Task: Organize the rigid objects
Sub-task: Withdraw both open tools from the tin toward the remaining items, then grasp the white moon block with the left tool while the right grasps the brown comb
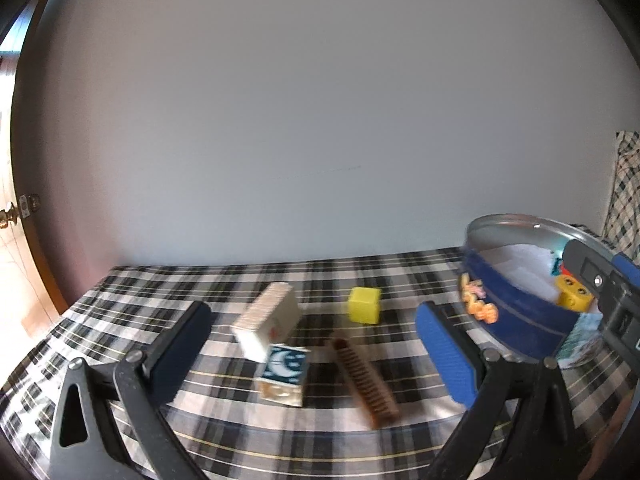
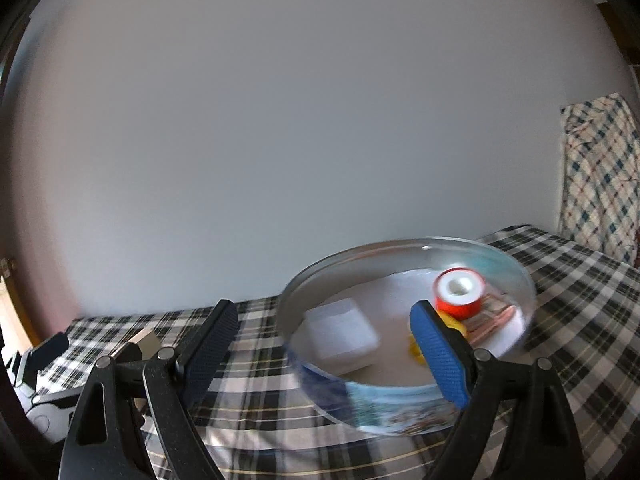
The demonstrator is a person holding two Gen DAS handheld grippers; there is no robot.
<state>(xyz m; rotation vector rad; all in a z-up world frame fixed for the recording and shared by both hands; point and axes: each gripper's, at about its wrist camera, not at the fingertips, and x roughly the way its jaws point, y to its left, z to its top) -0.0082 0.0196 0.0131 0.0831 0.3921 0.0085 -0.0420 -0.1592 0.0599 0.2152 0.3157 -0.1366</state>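
Observation:
My left gripper (image 1: 312, 344) is open above the plaid table, empty. Between its fingers lie a cream ribbed block (image 1: 268, 322) leaning on a blue moon cube (image 1: 285, 374), a brown comb (image 1: 366, 382), and farther back a yellow cube (image 1: 364, 305). The round blue tin (image 1: 520, 312) stands at the right. My right gripper (image 2: 324, 344) is open and empty just before the tin (image 2: 400, 400), which holds a red tape roll (image 2: 458, 294), a white box (image 2: 342, 334), a yellow piece (image 2: 418, 350) and a flat packet (image 2: 492, 320).
A plaid cloth (image 1: 240, 432) covers the table up to a plain grey wall. A checked towel (image 2: 600, 184) hangs at the right. A door with a brass knob (image 1: 8, 216) is at the far left. The left gripper's body (image 2: 44, 384) shows at the left in the right wrist view.

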